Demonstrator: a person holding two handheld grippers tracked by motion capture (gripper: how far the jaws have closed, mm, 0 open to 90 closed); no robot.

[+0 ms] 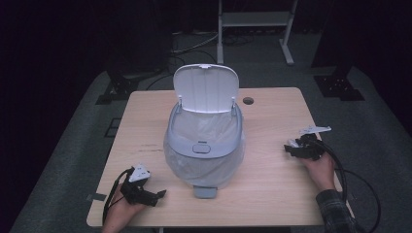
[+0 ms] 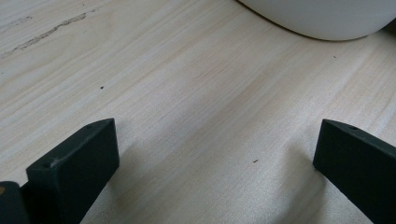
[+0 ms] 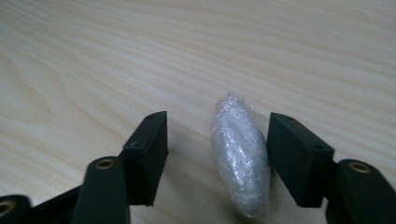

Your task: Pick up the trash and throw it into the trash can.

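Lying between the half-open right gripper (image 3: pixel 217 154) jaws near the table's (image 1: pixel 272 184) right edge, a crinkled, spindle-shaped plastic-wrap wad (image 3: pixel 240 161) bore no writing; left gripper (image 2: pixel 215 158) gaped empty

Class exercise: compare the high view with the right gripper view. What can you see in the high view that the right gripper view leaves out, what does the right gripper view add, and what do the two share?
High view alone: the white bin with its lid raised and a clear bag lining it, the left gripper resting near the table's front left corner, and the person's hands.

Right gripper view alone: a small clear plastic bundle lying between the black jaws, close against one jaw, with a gap to the other.

Both: the light wooden table and the right gripper.
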